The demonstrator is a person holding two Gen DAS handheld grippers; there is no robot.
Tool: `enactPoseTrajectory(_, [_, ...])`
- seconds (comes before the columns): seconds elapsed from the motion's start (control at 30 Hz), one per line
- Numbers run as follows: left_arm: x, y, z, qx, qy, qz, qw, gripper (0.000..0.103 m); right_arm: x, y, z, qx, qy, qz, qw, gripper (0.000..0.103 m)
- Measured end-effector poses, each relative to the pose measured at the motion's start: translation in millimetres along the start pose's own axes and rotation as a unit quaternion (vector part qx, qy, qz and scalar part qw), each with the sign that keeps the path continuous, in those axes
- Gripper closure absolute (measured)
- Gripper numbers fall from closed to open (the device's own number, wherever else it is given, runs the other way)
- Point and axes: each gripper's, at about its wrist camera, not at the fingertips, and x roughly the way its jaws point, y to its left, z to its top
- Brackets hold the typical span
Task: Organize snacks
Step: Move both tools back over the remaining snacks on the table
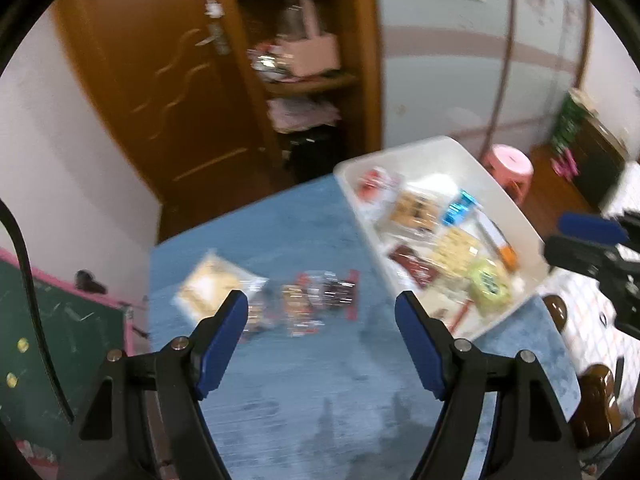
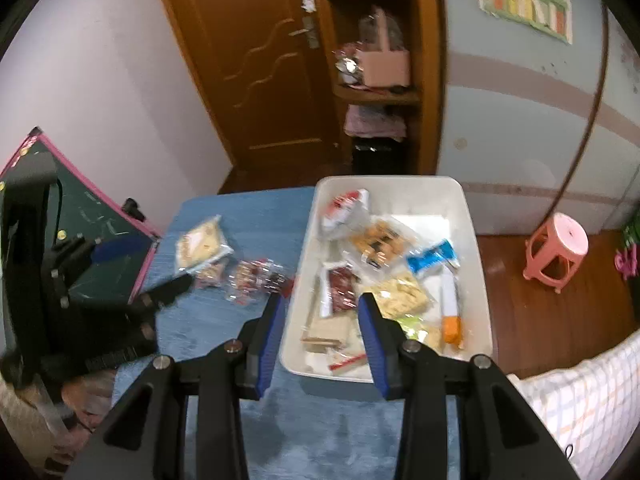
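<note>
A white bin (image 2: 476, 240) on the blue cloth table holds several snack packets; it also shows in the left wrist view (image 1: 516, 216). Two packets lie on the cloth left of it: a pale yellow one (image 1: 208, 284) (image 2: 200, 242) and a clear one with red and brown pieces (image 1: 316, 300) (image 2: 256, 276). My left gripper (image 1: 322, 312) is open and empty above the cloth, close to these two packets. My right gripper (image 2: 322, 312) is open and empty, hovering over the bin's near left edge. The left gripper shows at the left of the right wrist view (image 2: 132, 272).
A green chalkboard with a pink frame (image 2: 92, 216) leans at the table's left. A wooden door (image 2: 256, 72) and shelf unit (image 2: 380, 80) stand behind. A pink stool (image 2: 556, 252) stands on the wood floor at right. A checked cloth (image 2: 584, 400) lies near right.
</note>
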Motion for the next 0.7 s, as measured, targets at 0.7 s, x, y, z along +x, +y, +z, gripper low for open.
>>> enactPoseTrajectory(0.7, [96, 204, -47, -0.103, 0.076, 0.041, 0.991, 0.027, 91, 128, 45, -0.055, 0.049, 0.084, 0.994, 0.064])
